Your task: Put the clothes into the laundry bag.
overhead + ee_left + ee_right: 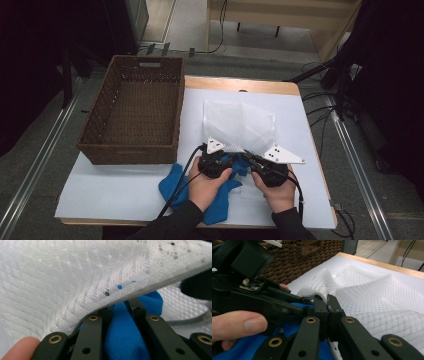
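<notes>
A white mesh bag [240, 125] lies on the table with its zippered mouth toward the person. A blue cloth [172, 185] trails from the front edge up to that mouth. My left gripper [216, 159] is shut on the blue cloth [122, 335], its tips [121, 307] just under the bag's zipper edge [155, 287]. My right gripper [255, 162] is shut on the bag's upper lip [322, 293] and holds it raised; its tips [327, 305] meet on the mesh. The left gripper's body [249, 290] sits close beside it, over the blue cloth [244, 350].
A brown wicker basket [95, 125] stands empty on the left of the white-covered table [300, 130], its wall [297, 255] just behind the left gripper. Cables run on the floor to the right. Bare table lies right of the bag.
</notes>
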A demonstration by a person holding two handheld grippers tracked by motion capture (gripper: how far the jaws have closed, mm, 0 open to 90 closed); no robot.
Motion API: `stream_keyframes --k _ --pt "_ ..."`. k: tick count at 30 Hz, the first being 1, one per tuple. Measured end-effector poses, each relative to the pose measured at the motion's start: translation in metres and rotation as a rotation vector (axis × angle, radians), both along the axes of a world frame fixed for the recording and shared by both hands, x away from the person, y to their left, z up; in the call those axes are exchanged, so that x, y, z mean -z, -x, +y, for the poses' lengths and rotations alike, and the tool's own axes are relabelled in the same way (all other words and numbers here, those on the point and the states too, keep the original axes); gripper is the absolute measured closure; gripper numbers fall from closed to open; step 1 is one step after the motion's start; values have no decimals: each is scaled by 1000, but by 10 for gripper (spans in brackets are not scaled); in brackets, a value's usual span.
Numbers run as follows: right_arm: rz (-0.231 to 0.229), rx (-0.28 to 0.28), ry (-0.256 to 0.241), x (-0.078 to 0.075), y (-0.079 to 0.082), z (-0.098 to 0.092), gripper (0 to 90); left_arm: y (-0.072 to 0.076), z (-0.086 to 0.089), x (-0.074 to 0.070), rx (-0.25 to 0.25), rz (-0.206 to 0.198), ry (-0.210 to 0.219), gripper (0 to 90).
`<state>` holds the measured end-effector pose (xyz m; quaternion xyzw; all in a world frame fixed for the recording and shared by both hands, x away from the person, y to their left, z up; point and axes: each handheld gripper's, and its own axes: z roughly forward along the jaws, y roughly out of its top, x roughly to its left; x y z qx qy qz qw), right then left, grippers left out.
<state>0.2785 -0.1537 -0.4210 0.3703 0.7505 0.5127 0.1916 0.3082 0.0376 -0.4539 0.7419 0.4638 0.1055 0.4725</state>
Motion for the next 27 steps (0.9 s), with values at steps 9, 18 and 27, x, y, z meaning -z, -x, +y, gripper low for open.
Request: stream_keyframes --k 9,18,27 --pt "-8 -5 -4 -2 1 -1 900 0 0 3 -24 -24 13 713" --pt "-10 10 1 0 -1 -6 899 18 12 -13 142 -26 -43 316" --pt "-7 14 1 1 -1 -3 899 20 20 4 230 84 -180 402"
